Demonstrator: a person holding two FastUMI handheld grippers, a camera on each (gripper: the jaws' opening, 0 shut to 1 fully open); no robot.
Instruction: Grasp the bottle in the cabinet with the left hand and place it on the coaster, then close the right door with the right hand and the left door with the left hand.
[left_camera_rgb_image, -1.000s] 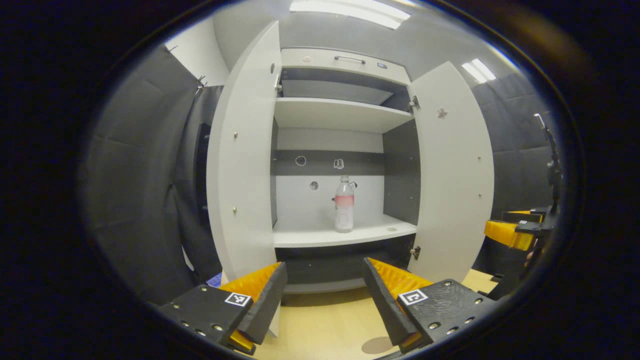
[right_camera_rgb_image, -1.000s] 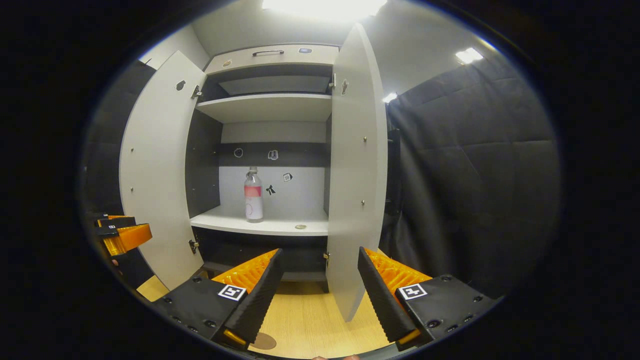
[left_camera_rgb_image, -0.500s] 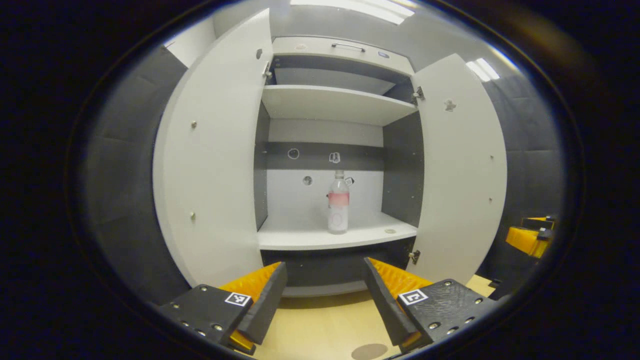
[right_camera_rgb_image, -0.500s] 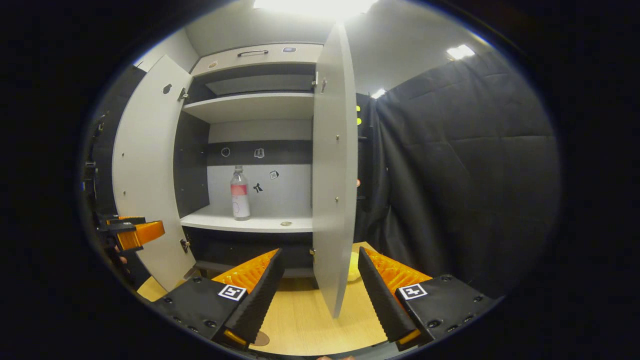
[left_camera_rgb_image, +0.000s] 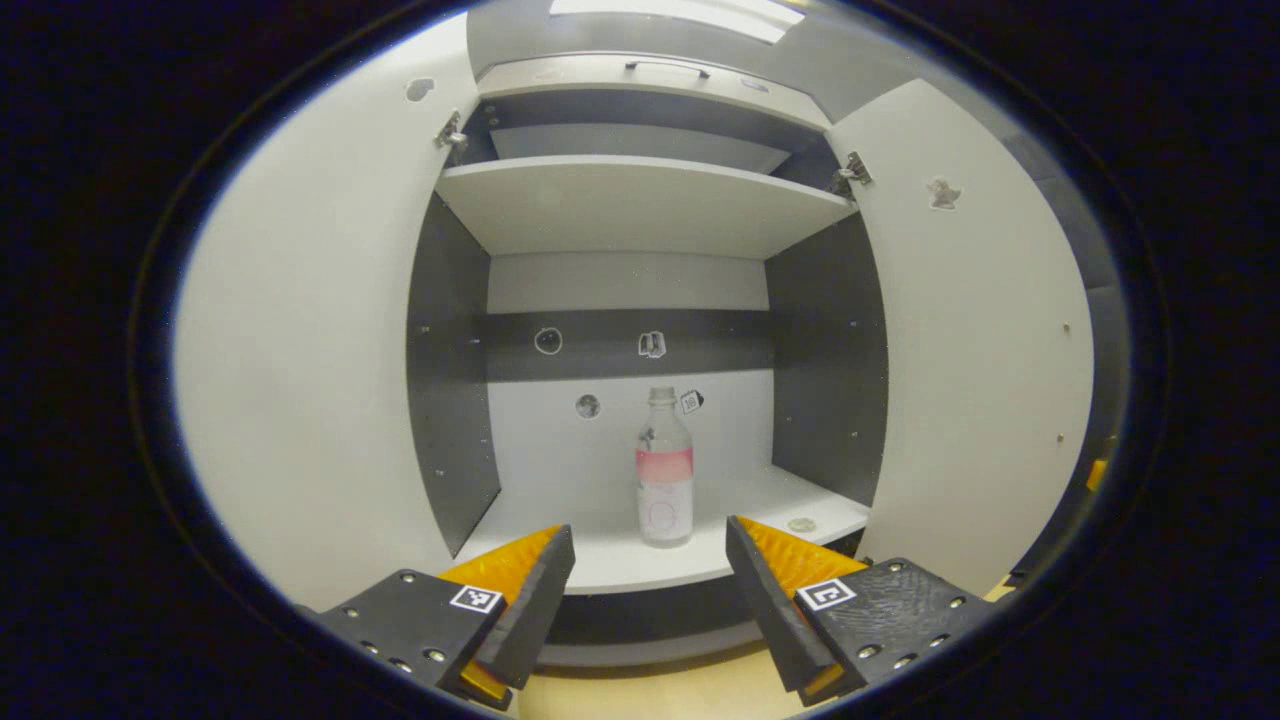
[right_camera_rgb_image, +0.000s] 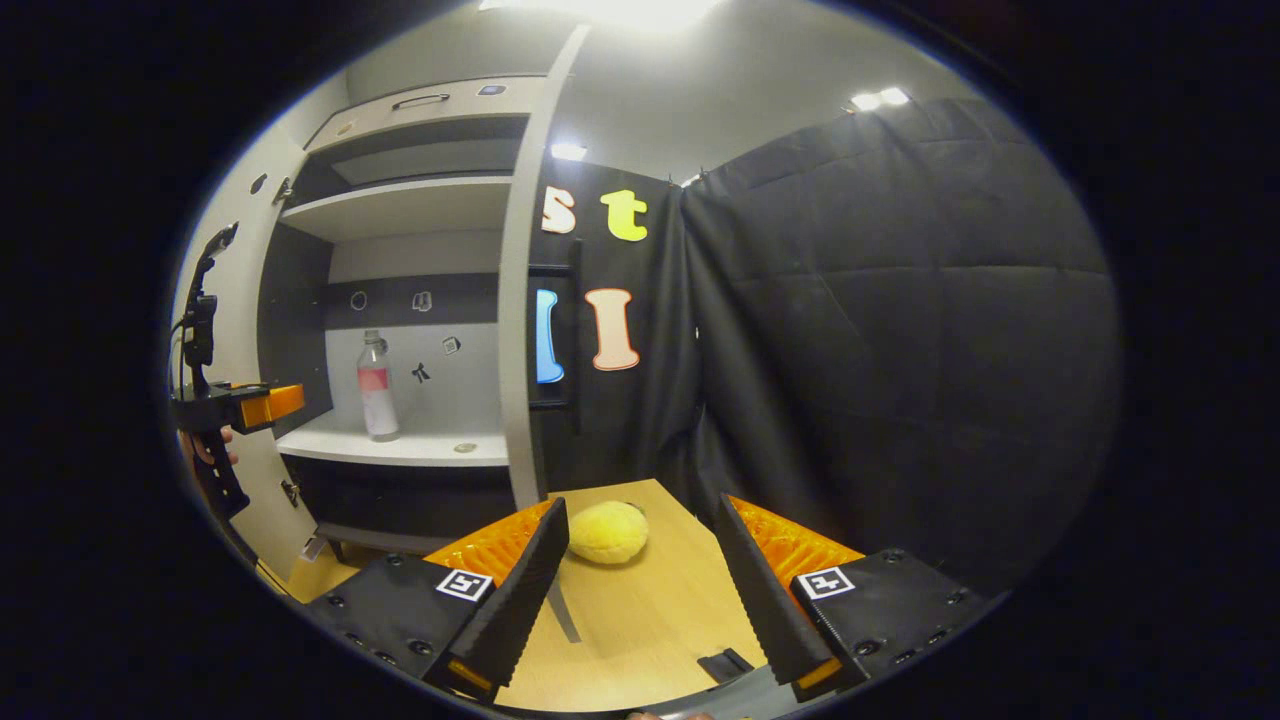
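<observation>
A clear bottle (left_camera_rgb_image: 665, 470) with a pink label stands upright on the cabinet's lower white shelf (left_camera_rgb_image: 620, 560). My left gripper (left_camera_rgb_image: 650, 580) is open just in front of that shelf, the bottle farther in between its fingers' line. Both doors hang open: the left door (left_camera_rgb_image: 310, 380) and the right door (left_camera_rgb_image: 980, 370). In the right gripper view my right gripper (right_camera_rgb_image: 640, 580) is open over the wooden table (right_camera_rgb_image: 640, 610), right of the right door's edge (right_camera_rgb_image: 520, 320). The bottle (right_camera_rgb_image: 377, 386) and the left gripper (right_camera_rgb_image: 255, 405), held by a hand, show at the left there.
A yellow plush item (right_camera_rgb_image: 608, 532) lies on the table just past the right door's foot. A small round disc (left_camera_rgb_image: 801, 524) sits on the shelf right of the bottle. An upper shelf (left_camera_rgb_image: 640, 200) and a drawer (left_camera_rgb_image: 650, 85) sit above.
My left gripper has moved forward and up toward the shelf, so the bottle looms larger. My right gripper has swung right, past the right door's edge, bringing the yellow item into view.
</observation>
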